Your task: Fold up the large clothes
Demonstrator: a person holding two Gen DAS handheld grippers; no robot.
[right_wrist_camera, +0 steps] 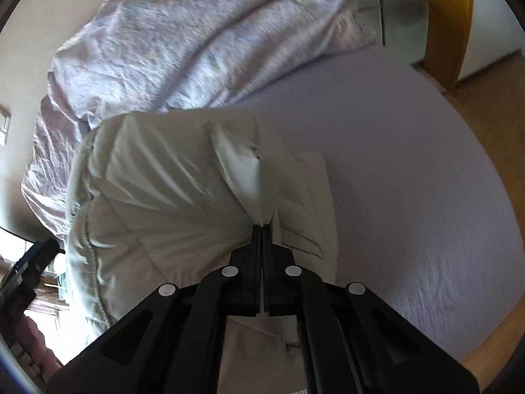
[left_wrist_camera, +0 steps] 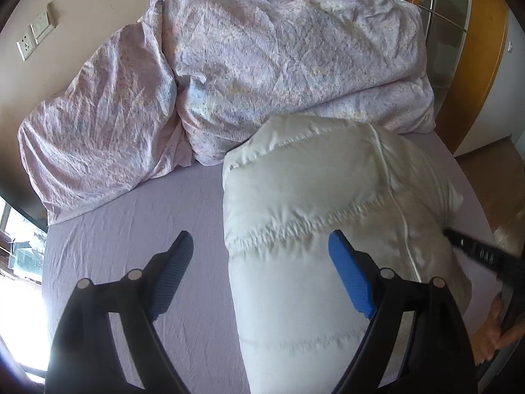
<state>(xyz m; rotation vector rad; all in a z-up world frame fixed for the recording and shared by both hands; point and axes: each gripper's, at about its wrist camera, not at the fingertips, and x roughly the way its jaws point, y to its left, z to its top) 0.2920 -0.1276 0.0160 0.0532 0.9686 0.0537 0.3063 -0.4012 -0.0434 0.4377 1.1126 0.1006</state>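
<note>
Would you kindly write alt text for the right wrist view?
The right gripper is shut on a pinch of a white padded jacket lying on a lilac bed sheet. A crumpled floral duvet is heaped behind it.

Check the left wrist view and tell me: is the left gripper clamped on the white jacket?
No, the left gripper stands wide open, one finger over the purple sheet, the other over the white jacket, pinching nothing.
</note>
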